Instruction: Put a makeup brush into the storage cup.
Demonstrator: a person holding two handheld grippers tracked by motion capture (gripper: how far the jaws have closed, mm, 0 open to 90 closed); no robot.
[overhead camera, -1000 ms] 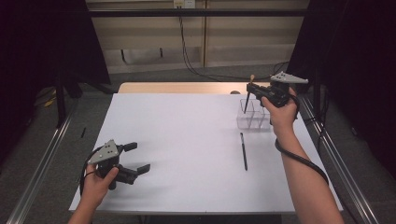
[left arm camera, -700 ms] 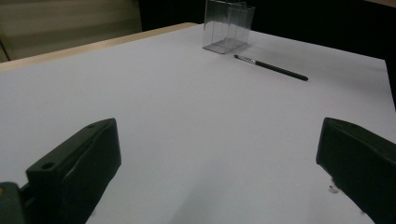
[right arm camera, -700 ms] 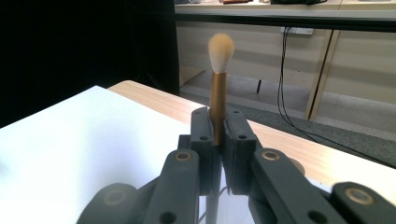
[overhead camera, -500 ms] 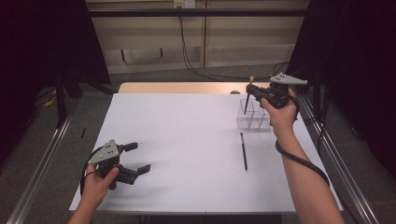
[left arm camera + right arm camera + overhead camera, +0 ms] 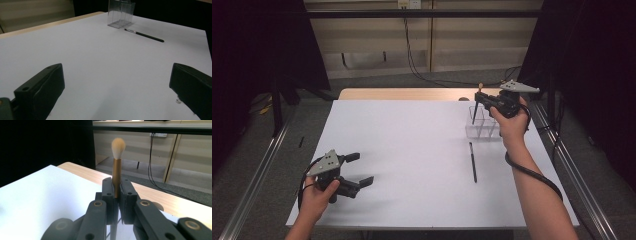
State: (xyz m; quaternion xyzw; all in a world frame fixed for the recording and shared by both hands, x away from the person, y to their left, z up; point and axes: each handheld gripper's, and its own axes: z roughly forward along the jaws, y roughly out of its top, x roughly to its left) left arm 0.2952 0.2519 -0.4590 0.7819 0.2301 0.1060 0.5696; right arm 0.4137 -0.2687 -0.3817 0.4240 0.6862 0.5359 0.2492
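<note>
Right arm: your forearm runs up the right side of the white table [image 5: 412, 150], hand raised at the far right over the clear holder [image 5: 482, 122].
Right gripper [image 5: 484, 100]: its jaws are pressed together on the gold ferrule of a makeup brush [image 5: 117, 170] — the brush stands upright, pale bristle tuft on top, dark handle hanging below the jaws toward the holder.
Grey plate: the three-cornered plate sits on top of your right gripper, level in the high view.
Cable: it trails from your right gripper down along your forearm.
Left arm: your forearm enters at the bottom left; the hand rests low over the near left part of the table, well apart from the holder.
Left gripper [image 5: 362, 170]: jaws spread wide with only bare table between them, pointing across the table toward the right.
Clear holder: it stands at the far right of the table, and looks split into compartments — which one the brush handle hangs over, you cannot tell.
Second brush [image 5: 472, 161]: a thin black one lying flat on the table, just in front of the holder, touched by neither gripper.
Writing: no legible label or brand on the brushes, holder or grippers.
</note>
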